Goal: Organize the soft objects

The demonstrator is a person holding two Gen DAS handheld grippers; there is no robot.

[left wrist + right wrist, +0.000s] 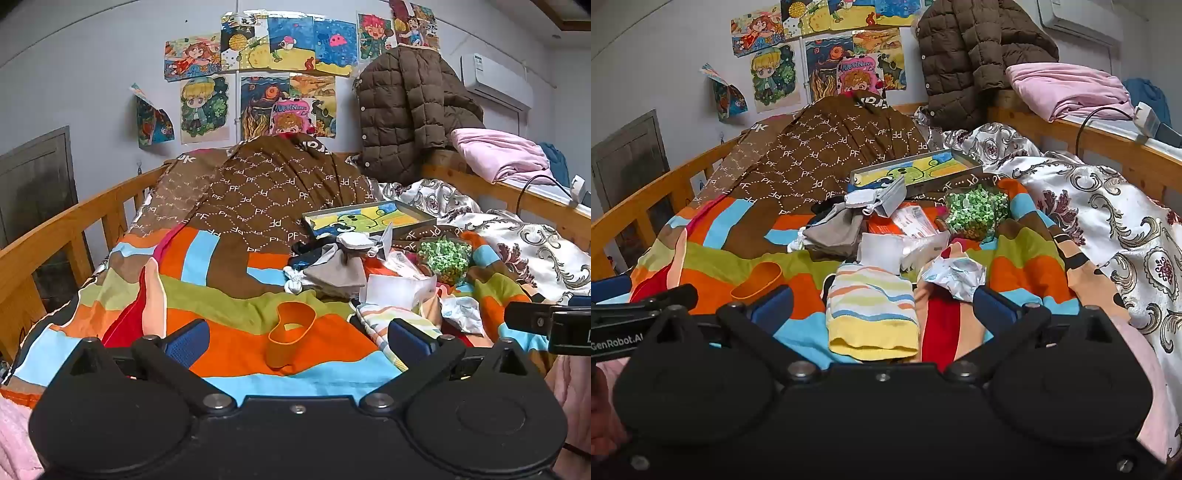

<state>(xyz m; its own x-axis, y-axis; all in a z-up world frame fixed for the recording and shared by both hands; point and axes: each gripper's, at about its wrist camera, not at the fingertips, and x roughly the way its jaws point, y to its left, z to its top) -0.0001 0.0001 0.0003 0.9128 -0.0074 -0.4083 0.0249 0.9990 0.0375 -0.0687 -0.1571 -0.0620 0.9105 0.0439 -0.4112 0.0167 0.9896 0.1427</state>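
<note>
My left gripper (297,341) is open and empty over the striped blanket (229,302), with an orange loop band (291,332) lying between its fingers. My right gripper (882,306) is open and empty, with a striped sock (871,310) lying between its fingers. Beyond lie grey cloth (834,230), a face mask (882,201), a white folded cloth (882,253), a crumpled wrapper (955,277) and a green fuzzy bundle (977,212). The orange band (757,282) shows left of my right gripper. The grey cloth (336,273) and green bundle (445,258) also show in the left wrist view.
A framed picture (916,171) lies behind the pile on a brown patterned quilt (820,158). A floral satin cover (1108,221) lies at the right. Wooden bed rails (74,221) run along both sides. A brown jacket (406,110) and pink cloth (495,151) hang at the back.
</note>
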